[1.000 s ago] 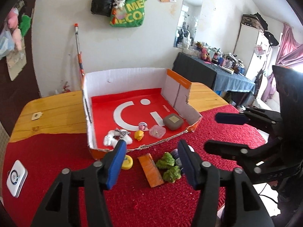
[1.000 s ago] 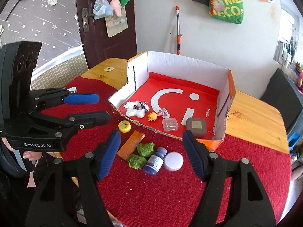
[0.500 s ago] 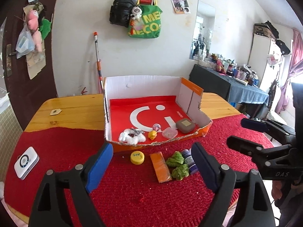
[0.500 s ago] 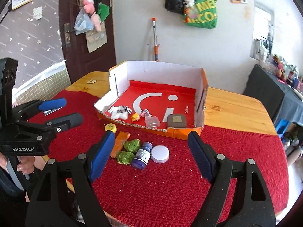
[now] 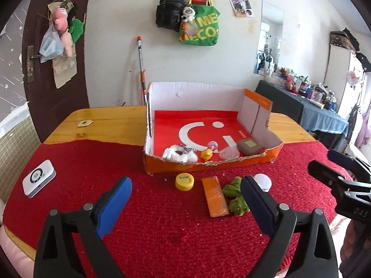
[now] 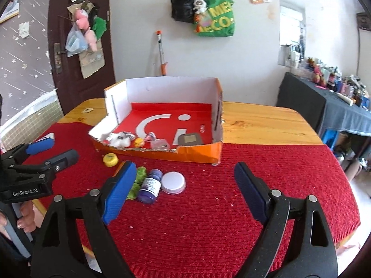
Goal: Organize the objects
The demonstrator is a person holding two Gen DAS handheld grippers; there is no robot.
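An open cardboard box (image 5: 208, 165) with a red floor stands on the table and holds a white plush (image 5: 178, 154), a yellow duck (image 5: 206, 154), a clear case and a grey pouch (image 5: 249, 146). In front of it on the red cloth lie a yellow cap (image 5: 184, 181), an orange block (image 5: 214, 195), green pieces (image 5: 234, 194), a purple bottle (image 6: 150, 185) and a white lid (image 6: 173, 181). My left gripper (image 5: 186, 185) hovers short of the cap and block, jaws opening, nothing between them. My right gripper (image 6: 185, 169) hangs near the bottle and lid, jaws opening and empty.
A white gadget (image 5: 39, 178) lies on the cloth at far left. The wooden table (image 5: 111, 125) shows bare behind the cloth. A dark side table (image 5: 313, 111) crowded with bottles stands at the right. A hand (image 6: 23, 217) holds the left gripper's handle.
Both grippers have drawn back from the box and loose items, which now look smaller and farther. The jaws of both have spread wider.
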